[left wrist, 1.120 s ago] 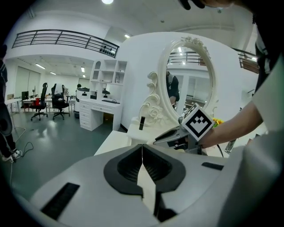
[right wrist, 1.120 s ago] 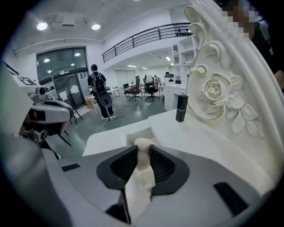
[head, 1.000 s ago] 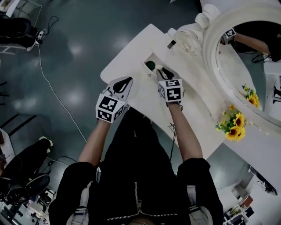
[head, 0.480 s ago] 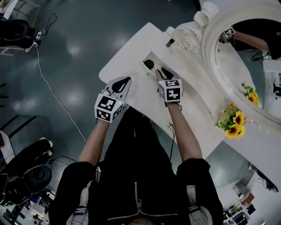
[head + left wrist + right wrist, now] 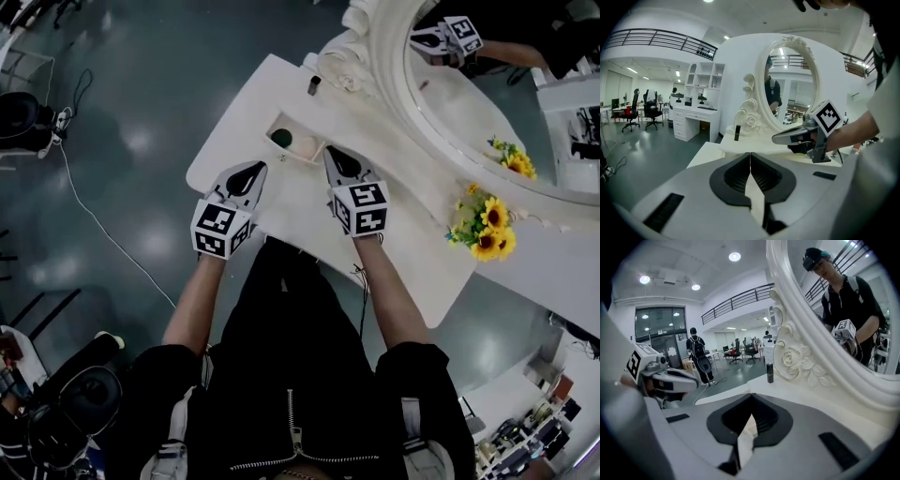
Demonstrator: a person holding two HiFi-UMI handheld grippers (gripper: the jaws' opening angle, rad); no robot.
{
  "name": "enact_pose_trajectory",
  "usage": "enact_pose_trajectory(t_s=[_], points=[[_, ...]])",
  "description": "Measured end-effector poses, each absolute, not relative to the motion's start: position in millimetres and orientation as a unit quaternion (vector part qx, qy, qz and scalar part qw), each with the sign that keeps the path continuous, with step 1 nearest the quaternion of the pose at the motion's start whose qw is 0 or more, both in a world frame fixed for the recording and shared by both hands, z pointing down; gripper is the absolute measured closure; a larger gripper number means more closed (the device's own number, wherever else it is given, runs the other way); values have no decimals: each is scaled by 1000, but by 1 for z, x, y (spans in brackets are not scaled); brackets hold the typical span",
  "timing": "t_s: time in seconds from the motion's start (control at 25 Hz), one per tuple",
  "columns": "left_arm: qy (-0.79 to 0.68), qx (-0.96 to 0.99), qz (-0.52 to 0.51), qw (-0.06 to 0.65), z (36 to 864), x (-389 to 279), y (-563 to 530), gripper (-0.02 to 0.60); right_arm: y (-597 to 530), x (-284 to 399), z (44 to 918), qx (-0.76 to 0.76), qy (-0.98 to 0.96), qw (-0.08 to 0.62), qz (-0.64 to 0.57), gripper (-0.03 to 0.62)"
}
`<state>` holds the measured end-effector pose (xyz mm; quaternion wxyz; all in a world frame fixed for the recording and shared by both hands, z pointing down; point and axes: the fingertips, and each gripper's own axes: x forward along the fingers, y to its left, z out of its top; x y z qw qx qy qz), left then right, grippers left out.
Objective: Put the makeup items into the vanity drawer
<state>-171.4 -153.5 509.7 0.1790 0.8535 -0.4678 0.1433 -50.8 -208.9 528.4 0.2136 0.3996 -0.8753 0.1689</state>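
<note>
I am holding my left gripper shut and empty at the white bench's near edge, and my right gripper has just been closing on nothing and is sitting shut. Just ahead a dark round item is lying in the open drawer. I am judging it stowed; next I am needing opened jaws for the dark tube standing by the mirror, grey floor spreading beyond

White vanity, yellow sunflowers (green leaves), small black tube.
</note>
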Motion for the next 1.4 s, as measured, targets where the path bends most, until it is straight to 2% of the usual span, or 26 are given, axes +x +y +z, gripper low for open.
enact_pose_trajectory(t_s=[0.36,0.6,1.04,1.08,1.16,1.24,1.4], points=[[-425,881,139,157,497,-120,-171,560,-185,28,480,463,-859,149,158,589],[-404,890,147,153,501,-99,-169,560,-177,54,488,490,-843,147,163,588],[-401,884,165,177,533,-96,-154,560,-154,66,559,510,-813,182,214,586],[-402,883,165,179,535,-96,-154,560,-154,66,562,512,-811,187,211,580],[-402,882,166,182,537,-98,-152,560,-156,68,568,519,-807,194,206,488],[-403,881,167,184,539,-100,-150,560,-157,69,574,524,-802,199,206,441],[-410,876,170,188,542,-108,-149,560,-158,68,590,526,-794,211,220,419]])
